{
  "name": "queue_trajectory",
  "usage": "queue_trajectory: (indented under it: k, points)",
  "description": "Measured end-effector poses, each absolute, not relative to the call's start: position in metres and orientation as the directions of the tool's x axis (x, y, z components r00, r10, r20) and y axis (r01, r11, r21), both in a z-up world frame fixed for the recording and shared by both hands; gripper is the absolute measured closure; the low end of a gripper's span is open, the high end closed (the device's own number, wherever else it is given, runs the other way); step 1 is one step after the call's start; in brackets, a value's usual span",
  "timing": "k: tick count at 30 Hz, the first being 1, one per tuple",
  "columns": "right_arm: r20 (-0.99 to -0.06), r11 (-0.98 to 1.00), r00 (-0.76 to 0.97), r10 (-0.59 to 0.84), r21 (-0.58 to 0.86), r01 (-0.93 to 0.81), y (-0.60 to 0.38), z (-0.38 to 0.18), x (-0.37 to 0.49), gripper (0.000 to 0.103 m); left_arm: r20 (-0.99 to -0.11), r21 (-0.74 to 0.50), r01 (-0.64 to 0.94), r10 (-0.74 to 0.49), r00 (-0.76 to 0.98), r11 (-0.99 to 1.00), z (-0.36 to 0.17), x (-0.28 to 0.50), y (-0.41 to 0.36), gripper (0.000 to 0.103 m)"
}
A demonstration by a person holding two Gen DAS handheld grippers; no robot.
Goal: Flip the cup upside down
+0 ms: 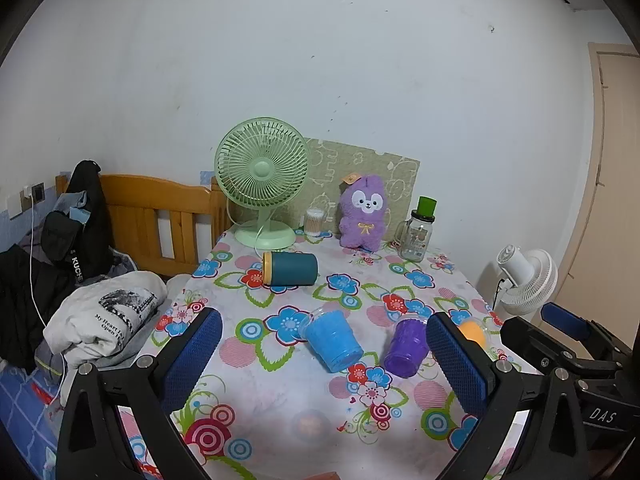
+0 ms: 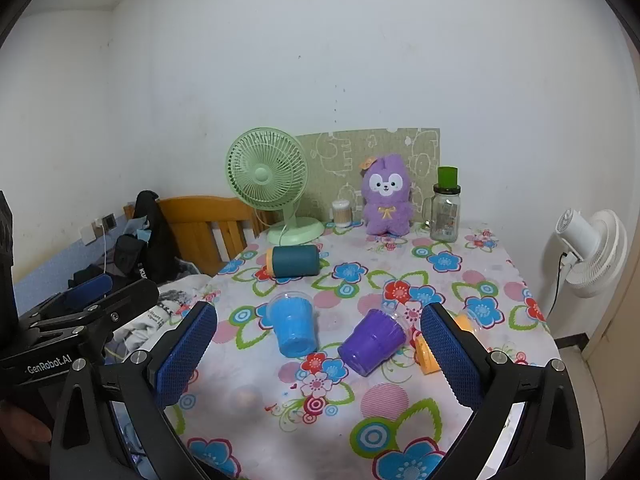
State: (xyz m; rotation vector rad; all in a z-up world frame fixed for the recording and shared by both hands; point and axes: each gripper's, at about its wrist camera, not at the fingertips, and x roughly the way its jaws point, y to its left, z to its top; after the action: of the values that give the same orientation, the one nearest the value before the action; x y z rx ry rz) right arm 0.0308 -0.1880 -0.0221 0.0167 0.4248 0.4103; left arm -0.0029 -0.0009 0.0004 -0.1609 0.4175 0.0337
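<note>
The left gripper [image 1: 324, 354] hangs above the near part of the flowered tablecloth [image 1: 280, 396] with its blue pads spread wide and nothing between them; the right gripper [image 2: 319, 354] hangs likewise, released, its pads wide apart and bare. Taking the blue cup [image 1: 331, 340] as the landmark: it lies on its side on the cloth, framed between the left gripper's fingers but clear of both, its clear lidded mouth toward the far side and its base toward the camera; just to its right lies the purple cup [image 1: 406, 346], also tipped on its side, close to the left gripper's right pad; beyond that, further right of the blue cup, an orange cup [image 2: 428, 354] lies partly hidden behind the right gripper's right pad. Behind the blue cup, toward the wall, a teal tumbler [image 1: 291, 268] with a yellow rim lies on its side. Further behind the blue cup, along the wall, stand a green desk fan [image 1: 262, 180], a small jar of cotton swabs [image 1: 314, 222], a purple plush toy [image 1: 362, 212] and a glass jar with a green cap [image 1: 418, 236]. Off the table, well right of the blue cup, a white fan [image 1: 526, 282] stands; well left of it are folded clothes [image 1: 108, 316] and a wooden bed frame [image 1: 160, 216].
</note>
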Motion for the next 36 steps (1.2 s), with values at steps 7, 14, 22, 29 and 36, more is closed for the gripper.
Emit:
queue_trajectory:
  k: [7,14,22,29,36]
  points:
    - [-0.398,0.918,0.831,0.389,0.099,-0.383,-0.189,-0.018,0.030,0.000,-0.407,-0.154,-0.066,-0.003,0.913,0.986,0.000,-0.002,0.001,0.000]
    - [-0.400,0.919,0.830,0.389,0.101,-0.382,-0.188,-0.022,0.029,0.000,-0.411,-0.157,-0.069,-0.002,0.912,0.985,-0.004,-0.001,0.004,0.000]
    - [-0.401,0.918,0.828,0.392,0.105,-0.383,-0.189,-0.025,0.030,0.000,-0.414,-0.159,-0.071,-0.001,0.910,0.985,-0.005,-0.001,0.003,0.000]
    - [-0.418,0.920,0.823,0.384,0.103,-0.378,-0.185,-0.032,0.032,0.000,-0.425,-0.162,-0.076,0.000,0.905,0.984,-0.009,0.000,0.003,0.000]
    - [-0.439,0.920,0.811,0.386,0.114,-0.375,-0.183,-0.040,0.040,0.000,-0.446,-0.172,-0.080,-0.005,0.895,0.982,-0.016,0.006,0.007,0.000]
